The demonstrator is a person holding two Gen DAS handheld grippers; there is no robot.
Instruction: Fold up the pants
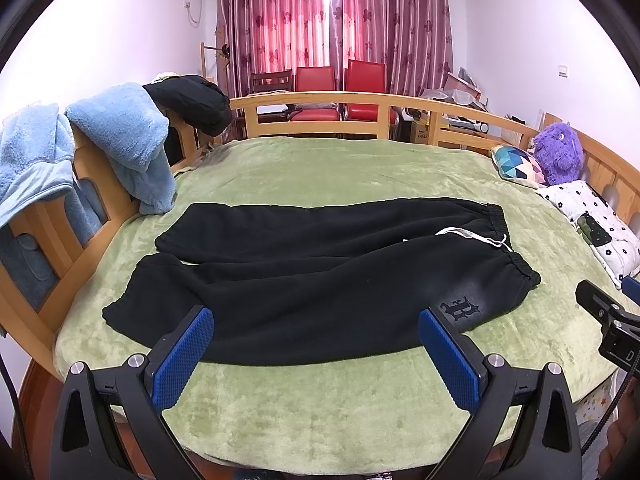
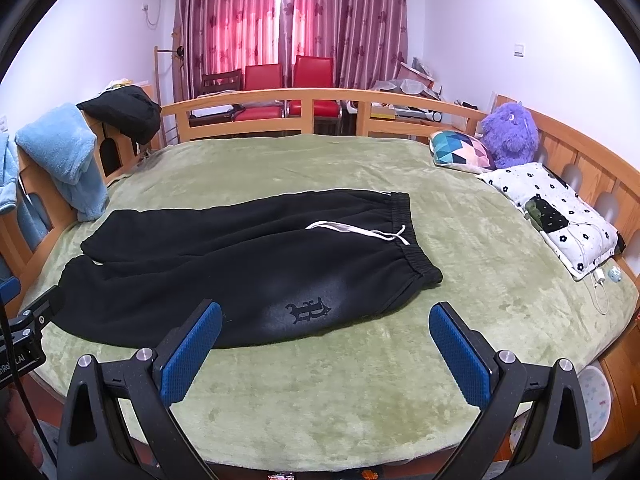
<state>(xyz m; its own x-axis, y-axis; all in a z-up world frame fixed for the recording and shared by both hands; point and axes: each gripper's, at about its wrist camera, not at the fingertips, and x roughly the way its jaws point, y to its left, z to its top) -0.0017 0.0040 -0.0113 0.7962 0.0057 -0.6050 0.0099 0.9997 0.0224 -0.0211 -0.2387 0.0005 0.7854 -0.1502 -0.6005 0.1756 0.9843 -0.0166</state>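
Black sweatpants (image 1: 320, 276) lie flat on the green blanket (image 1: 320, 400), legs to the left, waistband with white drawstring (image 1: 480, 236) to the right; a dark emblem (image 1: 460, 308) is on the near thigh. They also show in the right wrist view (image 2: 240, 268). My left gripper (image 1: 316, 324) is open and empty, above the near edge of the pants. My right gripper (image 2: 326, 320) is open and empty, near the emblem (image 2: 308, 308) and the waist end. Part of the right gripper shows in the left wrist view (image 1: 608, 316).
A wooden bed rail (image 1: 320, 104) rings the bed. Blue fleece (image 1: 132, 140) and a black garment (image 1: 192, 100) hang over the left rail. A patterned cushion (image 2: 460, 148), purple plush toy (image 2: 508, 132) and floral pillow (image 2: 560, 216) with a charger cable lie at the right.
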